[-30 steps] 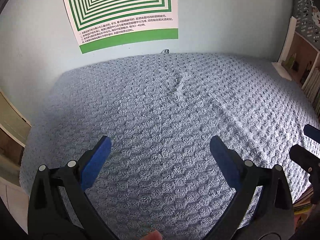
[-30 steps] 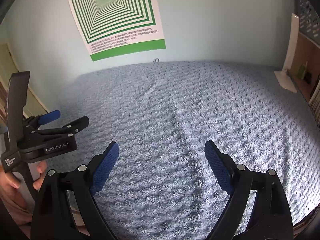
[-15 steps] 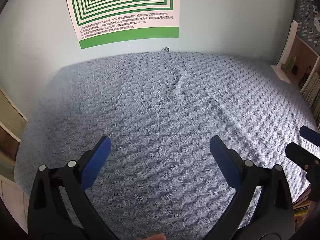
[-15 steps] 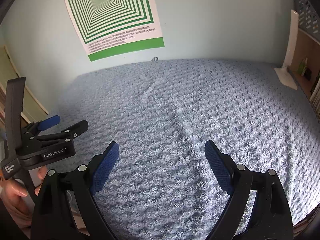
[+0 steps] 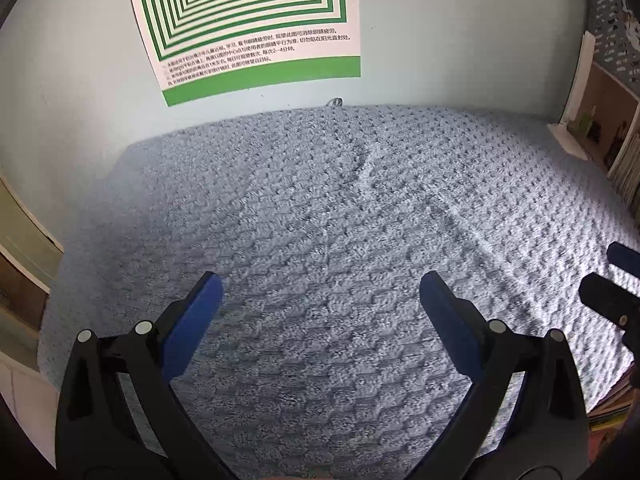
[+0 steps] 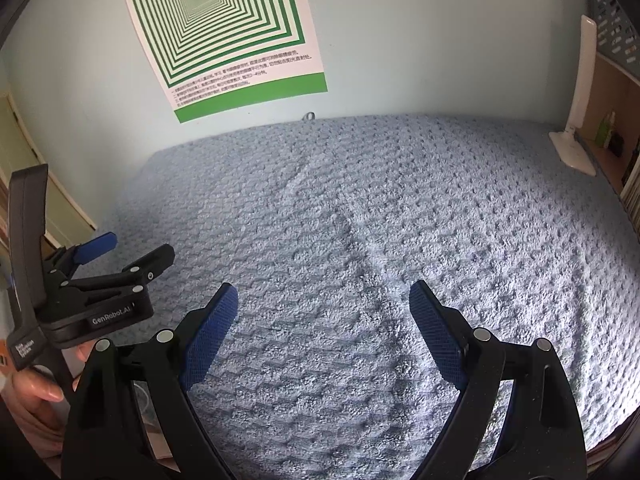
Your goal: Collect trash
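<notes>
No trash shows in either view. My left gripper [image 5: 320, 286] is open and empty, held low over a blue textured blanket [image 5: 340, 240]. It also shows from the side at the left of the right wrist view [image 6: 132, 250]. My right gripper [image 6: 322, 300] is open and empty over the same blanket [image 6: 380, 220]. Its tips show at the right edge of the left wrist view [image 5: 608, 272]. The two grippers are side by side, apart from each other.
A green and white poster [image 5: 248, 28] hangs on the pale wall behind the blanket. A white stand [image 6: 576, 120] and a shelf with books [image 5: 612, 128] are at the right. A wooden cabinet edge [image 5: 20, 260] is at the left.
Both grippers have drifted slightly; the poster sits lower in the left view and the blanket a little closer. Both stay open and empty.
</notes>
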Tool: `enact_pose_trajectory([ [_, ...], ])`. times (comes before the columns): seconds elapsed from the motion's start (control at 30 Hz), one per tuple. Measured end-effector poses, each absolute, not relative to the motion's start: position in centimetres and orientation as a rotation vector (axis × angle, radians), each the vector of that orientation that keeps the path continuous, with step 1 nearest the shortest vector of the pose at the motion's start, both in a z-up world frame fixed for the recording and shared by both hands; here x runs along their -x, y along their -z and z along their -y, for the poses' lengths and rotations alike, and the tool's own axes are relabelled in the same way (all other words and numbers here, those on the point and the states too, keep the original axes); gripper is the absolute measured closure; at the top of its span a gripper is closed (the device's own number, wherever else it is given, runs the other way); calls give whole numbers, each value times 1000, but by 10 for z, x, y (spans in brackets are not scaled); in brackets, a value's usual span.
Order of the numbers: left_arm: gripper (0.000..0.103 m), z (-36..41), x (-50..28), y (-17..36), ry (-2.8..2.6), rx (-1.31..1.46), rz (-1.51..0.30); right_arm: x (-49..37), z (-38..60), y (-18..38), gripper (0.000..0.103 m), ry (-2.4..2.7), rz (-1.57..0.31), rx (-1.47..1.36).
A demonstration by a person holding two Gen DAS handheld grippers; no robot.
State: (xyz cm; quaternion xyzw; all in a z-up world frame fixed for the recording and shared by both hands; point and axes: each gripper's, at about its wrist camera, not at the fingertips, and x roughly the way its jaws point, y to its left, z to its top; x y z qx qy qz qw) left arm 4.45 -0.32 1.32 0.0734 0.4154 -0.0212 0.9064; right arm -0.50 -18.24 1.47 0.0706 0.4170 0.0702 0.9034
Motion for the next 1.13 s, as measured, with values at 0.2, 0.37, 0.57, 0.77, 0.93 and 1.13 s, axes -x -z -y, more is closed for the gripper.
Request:
enact_pose_trajectory([
  [0.2, 6, 4, -44, -15, 53, -149, -850, 3, 183, -15, 16, -149, -860, -141],
  [0.37, 6, 3, -44, -14, 58, -142, -853, 3, 182, -15, 16, -150, -863, -142],
  [0.57, 6, 2, -42, -14, 57, -148, -850, 4, 182, -16, 16, -149, -865, -139],
  [0.77, 6, 2, -43, -12, 65, -140, -860, 3, 183, -15, 16, -150, -869, -140],
  [0.93, 6, 3, -47, -8, 58, -135, -881, 1, 183, -15, 16, -153, -872, -139],
  [1.13, 6, 3, -47, -7, 49, -131, -873, -1, 183, -14, 16, -154, -876, -135],
])
